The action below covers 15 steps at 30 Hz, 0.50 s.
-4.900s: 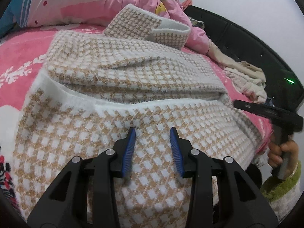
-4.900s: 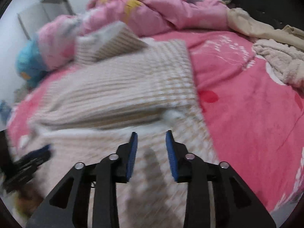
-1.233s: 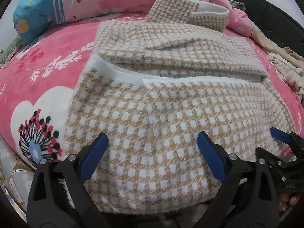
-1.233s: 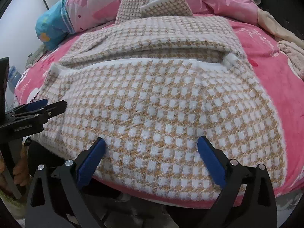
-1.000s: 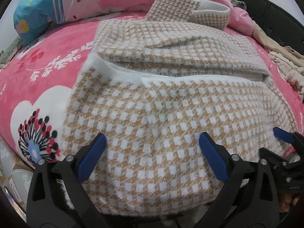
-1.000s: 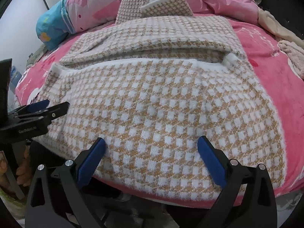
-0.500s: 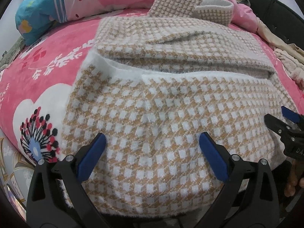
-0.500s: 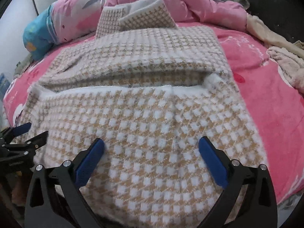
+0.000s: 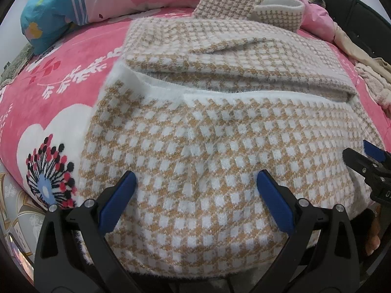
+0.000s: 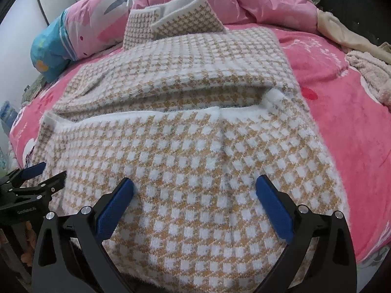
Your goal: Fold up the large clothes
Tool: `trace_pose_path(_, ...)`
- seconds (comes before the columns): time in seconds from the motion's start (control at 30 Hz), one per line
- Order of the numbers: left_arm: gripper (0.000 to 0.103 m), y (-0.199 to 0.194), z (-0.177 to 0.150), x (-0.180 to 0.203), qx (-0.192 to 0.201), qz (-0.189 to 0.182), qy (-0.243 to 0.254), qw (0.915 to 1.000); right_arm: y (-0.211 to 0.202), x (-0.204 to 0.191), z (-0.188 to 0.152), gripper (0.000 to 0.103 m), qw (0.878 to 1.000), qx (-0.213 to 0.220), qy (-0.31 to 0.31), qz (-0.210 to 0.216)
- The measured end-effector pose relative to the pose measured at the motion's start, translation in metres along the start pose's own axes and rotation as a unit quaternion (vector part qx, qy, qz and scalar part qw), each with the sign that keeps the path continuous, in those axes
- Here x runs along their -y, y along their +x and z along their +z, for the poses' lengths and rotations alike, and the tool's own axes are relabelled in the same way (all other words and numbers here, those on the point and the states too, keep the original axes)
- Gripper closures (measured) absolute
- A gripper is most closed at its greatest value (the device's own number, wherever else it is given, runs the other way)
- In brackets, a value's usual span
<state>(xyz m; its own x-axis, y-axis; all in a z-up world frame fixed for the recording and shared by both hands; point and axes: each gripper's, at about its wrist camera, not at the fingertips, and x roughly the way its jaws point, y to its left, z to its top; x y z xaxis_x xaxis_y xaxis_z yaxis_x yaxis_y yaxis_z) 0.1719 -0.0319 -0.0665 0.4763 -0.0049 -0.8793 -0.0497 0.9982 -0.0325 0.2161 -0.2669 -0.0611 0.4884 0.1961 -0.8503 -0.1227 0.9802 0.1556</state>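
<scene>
Tan-and-white houndstooth knitted garment (image 9: 195, 146) lies partly folded on the pink floral bed sheet (image 9: 61, 92), and both the left gripper (image 9: 195, 183) and right gripper (image 10: 195, 190), narrow seconds earlier, now stand wide apart over its near hem, indicating readiness for the next fold

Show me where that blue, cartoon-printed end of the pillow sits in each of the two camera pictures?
Left wrist view: blue pillow end at upper left, beyond the checked sweater.
Right wrist view: blue pillow end at left, above mid-height.
Shared landmark: the sweater's folded collar, near the top in both.
</scene>
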Motion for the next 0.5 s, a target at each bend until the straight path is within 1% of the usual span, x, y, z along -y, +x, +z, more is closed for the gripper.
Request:
trace_pose_path(0.17, 0.007, 0.0001, 0.0006, -0.0002, 0.003, 0.0, 0.0, 1.0, 0.0, 0.0027, -0.0007, 0.006, 1.0, 0.001, 0.005, 0.01)
trace_pose_path(0.37, 0.007, 0.0011, 0.001, -0.0008, 0.0, 0.002, -0.001, 1.0, 0.0014, 0.0012, -0.0008, 0.006, 1.0, 0.001, 0.004, 0.007)
trace_pose_path(0.5, 0.006, 0.0001, -0.0006, -0.0005, 0.001, 0.007, -0.002, 1.0, -0.0003, 0.002, -0.001, 0.006, 1.0, 0.009, 0.004, 0.012)
